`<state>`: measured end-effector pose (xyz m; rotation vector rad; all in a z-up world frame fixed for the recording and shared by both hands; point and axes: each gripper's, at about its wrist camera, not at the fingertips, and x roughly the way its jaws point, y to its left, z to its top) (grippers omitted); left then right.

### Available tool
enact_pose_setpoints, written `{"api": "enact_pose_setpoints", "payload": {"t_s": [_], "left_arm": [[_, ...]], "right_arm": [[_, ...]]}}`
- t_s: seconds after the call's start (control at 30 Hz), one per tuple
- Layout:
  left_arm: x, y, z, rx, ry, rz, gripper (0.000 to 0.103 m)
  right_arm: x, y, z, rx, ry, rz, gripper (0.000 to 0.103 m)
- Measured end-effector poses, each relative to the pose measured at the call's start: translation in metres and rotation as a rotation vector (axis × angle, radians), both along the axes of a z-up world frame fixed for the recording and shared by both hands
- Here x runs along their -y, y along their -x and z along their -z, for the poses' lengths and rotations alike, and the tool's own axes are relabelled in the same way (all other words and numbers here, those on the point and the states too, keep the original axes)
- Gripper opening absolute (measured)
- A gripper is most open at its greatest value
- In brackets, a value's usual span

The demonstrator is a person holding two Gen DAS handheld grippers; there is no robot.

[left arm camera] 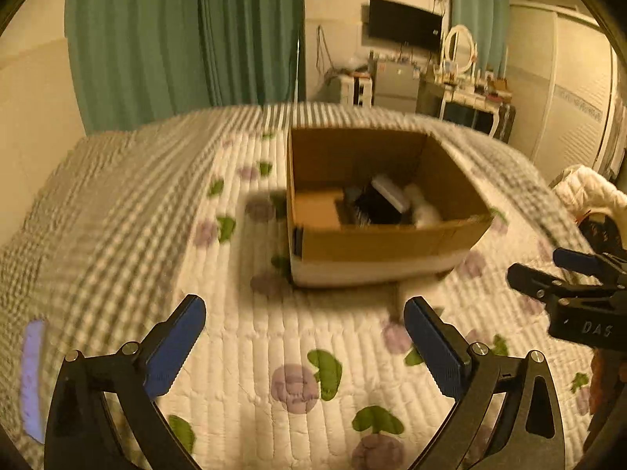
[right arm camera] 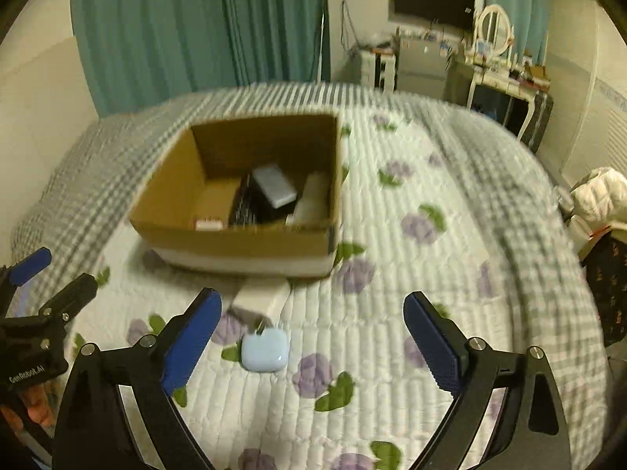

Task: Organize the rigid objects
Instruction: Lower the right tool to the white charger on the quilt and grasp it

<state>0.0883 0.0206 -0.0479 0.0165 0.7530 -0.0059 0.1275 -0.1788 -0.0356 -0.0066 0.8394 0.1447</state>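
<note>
An open cardboard box (left arm camera: 376, 241) (right arm camera: 235, 241) stands on the flowered quilt, holding a black item (right arm camera: 250, 203), a grey flat case (right arm camera: 274, 186) and white things. In front of it lie a white block (right arm camera: 260, 297) and a pale blue rounded case (right arm camera: 264, 351). My right gripper (right arm camera: 313, 333) is open above the quilt, the blue case just inside its left finger. My left gripper (left arm camera: 305, 337) is open over bare quilt, short of the box. Each gripper shows at the edge of the other's view: the right gripper (left arm camera: 548, 270), the left gripper (right arm camera: 58, 270).
A checked blanket (left arm camera: 98, 215) covers the bed's left and far side. A pale flat object (left arm camera: 33, 376) lies at the left edge. A white jacket (right arm camera: 599, 199) is heaped at the right. Curtains (left arm camera: 176, 39), a TV and a dresser stand beyond the bed.
</note>
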Motion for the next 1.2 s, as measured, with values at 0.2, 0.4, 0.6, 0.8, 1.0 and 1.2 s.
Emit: {"api": "enact_pose_setpoints", "payload": {"t_s": [0.2,0.4,0.6,0.8,1.0,1.2], "left_arm": [[-0.016,-0.028,0.044,-0.082,0.037,-0.052,0.103],[-0.023,-0.043,0.066,-0.099,0.024,-0.07,0.103],[-0.028,-0.047,0.083,-0.127,-0.028,-0.081,0.103],[-0.029,-0.049,0.086,-0.136,-0.007,-0.086,0.103],[-0.02,-0.046,0.083,-0.147,-0.003,-0.08,0.103],[0.004,-0.042,0.065,-0.127,-0.001,-0.066,0.103]], "right_arm": [[-0.029,-0.031,0.051,-0.094,0.021,-0.045,0.095],[-0.054,-0.056,0.084,-0.138,0.034,-0.065,0.095],[-0.072,-0.078,0.11,-0.184,0.04,-0.063,0.095],[-0.077,-0.084,0.118,-0.189,0.077,-0.053,0.063],[-0.068,-0.074,0.111,-0.182,0.059,-0.06,0.057],[-0.047,-0.049,0.092,-0.149,0.052,-0.063,0.056]]}}
